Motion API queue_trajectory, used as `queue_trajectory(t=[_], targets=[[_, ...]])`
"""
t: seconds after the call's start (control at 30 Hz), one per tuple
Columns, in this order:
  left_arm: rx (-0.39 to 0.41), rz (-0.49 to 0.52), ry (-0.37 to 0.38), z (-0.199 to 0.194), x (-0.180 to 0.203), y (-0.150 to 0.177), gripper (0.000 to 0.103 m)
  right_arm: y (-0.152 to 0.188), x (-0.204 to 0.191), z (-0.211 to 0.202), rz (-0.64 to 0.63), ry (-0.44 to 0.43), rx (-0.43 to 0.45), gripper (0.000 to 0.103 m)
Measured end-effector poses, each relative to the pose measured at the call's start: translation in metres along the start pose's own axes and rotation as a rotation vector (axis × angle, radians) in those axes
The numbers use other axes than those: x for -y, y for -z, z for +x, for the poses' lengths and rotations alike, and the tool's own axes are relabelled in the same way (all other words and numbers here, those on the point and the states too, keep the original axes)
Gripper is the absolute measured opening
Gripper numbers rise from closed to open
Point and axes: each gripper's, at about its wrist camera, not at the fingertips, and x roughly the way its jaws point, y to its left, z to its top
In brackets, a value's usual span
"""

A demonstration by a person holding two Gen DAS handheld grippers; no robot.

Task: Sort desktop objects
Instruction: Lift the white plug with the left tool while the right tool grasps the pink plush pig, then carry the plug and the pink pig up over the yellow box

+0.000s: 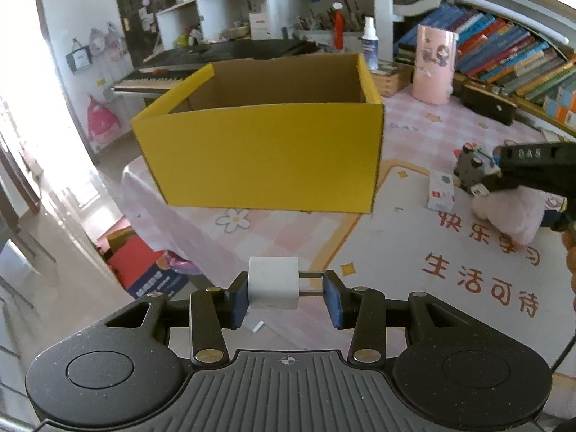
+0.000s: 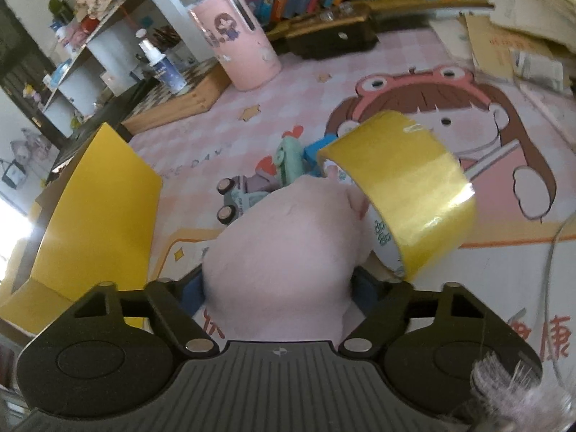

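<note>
My left gripper (image 1: 286, 288) is shut on a white plug adapter (image 1: 273, 282), its metal prongs against the right pad, held above the desk in front of the open yellow cardboard box (image 1: 259, 151). My right gripper (image 2: 277, 288) is shut on a pink plush toy (image 2: 284, 259); it also shows in the left wrist view (image 1: 511, 208) at the right. A yellow tape roll (image 2: 406, 187) rests tilted against the plush. The box also shows at the left of the right wrist view (image 2: 97, 208). A small toy car (image 2: 237, 198) and a green toy (image 2: 291, 162) lie beyond the plush.
A pink printed mat (image 1: 414, 252) covers the desk. A small white carton (image 1: 441, 190) lies right of the box. A pink cylinder holder (image 1: 433, 64), spray bottle (image 1: 370, 41), a dark case (image 1: 489, 102) and rows of books (image 1: 504, 54) stand at the back. The desk edge drops off at left.
</note>
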Motion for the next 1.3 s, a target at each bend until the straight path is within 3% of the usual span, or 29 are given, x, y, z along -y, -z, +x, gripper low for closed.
queue_trajectory(t=[0.23, 0.73, 1.3], targets=[[0.033, -0.022, 0.021, -0.001, -0.013, -0.003, 0.041, 0.013, -0.018, -0.021, -0.124, -0.019, 0.014, 0.068], [0.084, 0.029, 0.180, -0.010, -0.065, 0.006, 0.041, 0.075, -0.076, -0.082, -0.240, -0.011, 0.108, 0.068], [0.097, 0.085, 0.281, -0.031, -0.133, 0.040, 0.041, 0.171, -0.126, -0.118, -0.220, -0.006, 0.035, 0.069]])
